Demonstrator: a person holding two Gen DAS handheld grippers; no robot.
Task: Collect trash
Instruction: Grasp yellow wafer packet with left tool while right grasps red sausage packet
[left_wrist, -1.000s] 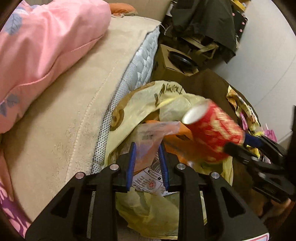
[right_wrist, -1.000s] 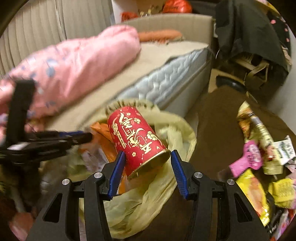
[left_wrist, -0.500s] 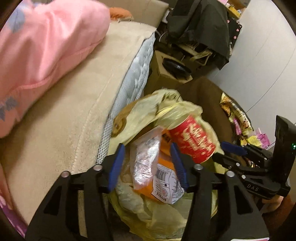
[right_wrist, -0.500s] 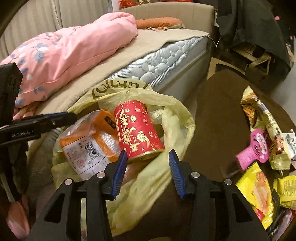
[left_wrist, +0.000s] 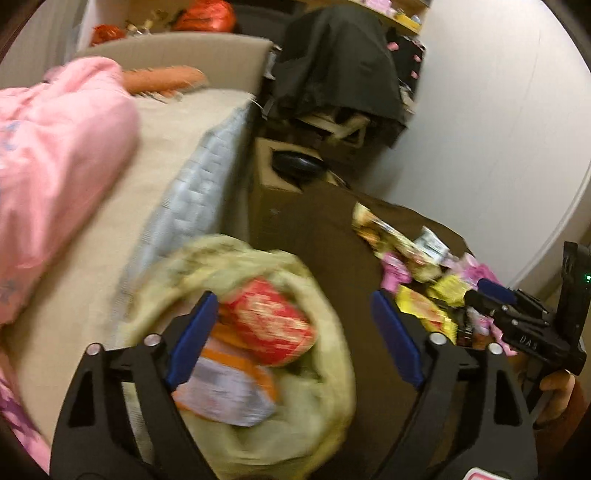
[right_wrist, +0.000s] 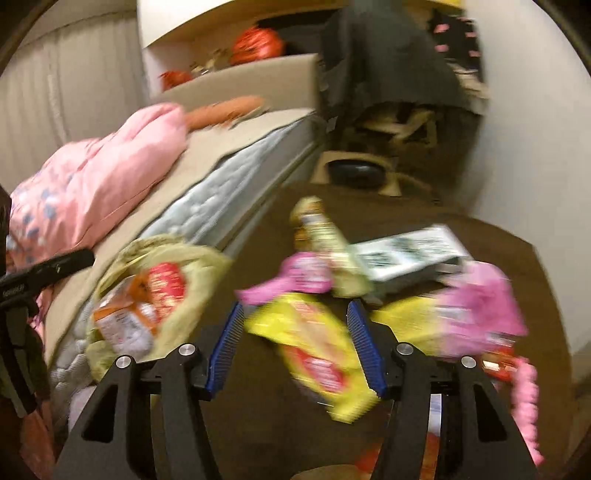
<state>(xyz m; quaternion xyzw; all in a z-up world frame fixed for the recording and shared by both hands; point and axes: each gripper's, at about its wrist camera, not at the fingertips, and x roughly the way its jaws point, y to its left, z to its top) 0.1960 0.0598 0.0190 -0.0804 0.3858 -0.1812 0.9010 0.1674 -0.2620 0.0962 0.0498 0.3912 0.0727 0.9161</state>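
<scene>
Your right gripper, jaws just opened and empty, frames the yellow snack packet; its long axis runs diagonally.

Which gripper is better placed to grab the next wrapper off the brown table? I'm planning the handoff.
Probably the right gripper: its open jaws, just widened, already frame the yellow snack packet on the table. The left gripper, also open and empty, hangs over the yellow trash bag.

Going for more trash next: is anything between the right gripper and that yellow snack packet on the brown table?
Nothing visible. The right gripper is open and empty, its jaws having just widened, and the yellow snack packet lies straight ahead, uncovered on the brown table.
</scene>
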